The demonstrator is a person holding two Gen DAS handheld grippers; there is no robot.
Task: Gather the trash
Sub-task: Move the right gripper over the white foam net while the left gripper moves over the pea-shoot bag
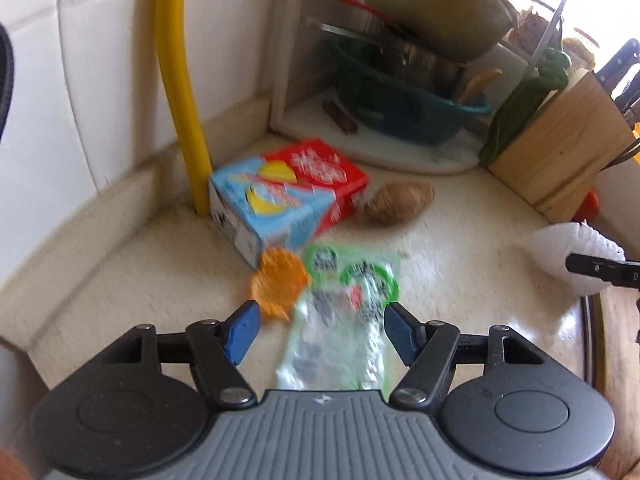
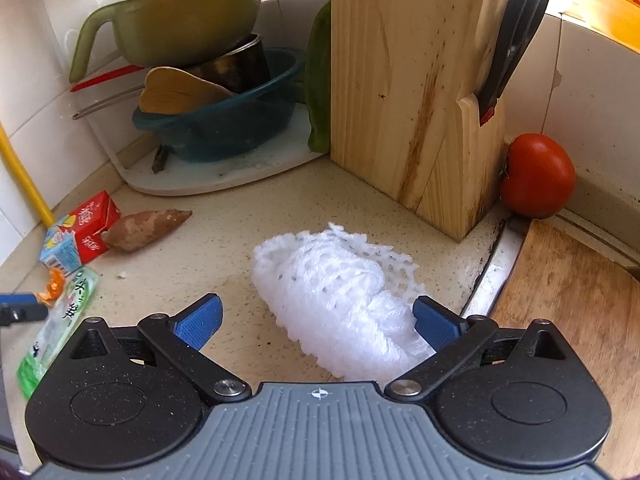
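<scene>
A green and clear plastic wrapper [image 1: 344, 312] lies flat on the beige counter between the blue pads of my open left gripper [image 1: 322, 330]. Orange peel [image 1: 278, 284] sits just left of it, and beyond are a blue carton [image 1: 268, 208] and a red carton [image 1: 324, 172]. In the right wrist view a white foam fruit net [image 2: 340, 300] lies between the pads of my open right gripper [image 2: 316, 322], nearer the right pad. The wrapper [image 2: 60, 320], the peel [image 2: 52, 286] and the cartons [image 2: 82, 228] show at the left there.
A sweet potato [image 2: 146, 228] lies by the cartons. A wooden knife block [image 2: 412, 92] with scissors [image 2: 516, 40], a tomato [image 2: 536, 176], a green pepper [image 2: 318, 84] and a rack of stacked bowls [image 2: 216, 120] line the back. A yellow pipe [image 1: 184, 92] rises at the wall; a wooden board [image 2: 580, 300] lies right.
</scene>
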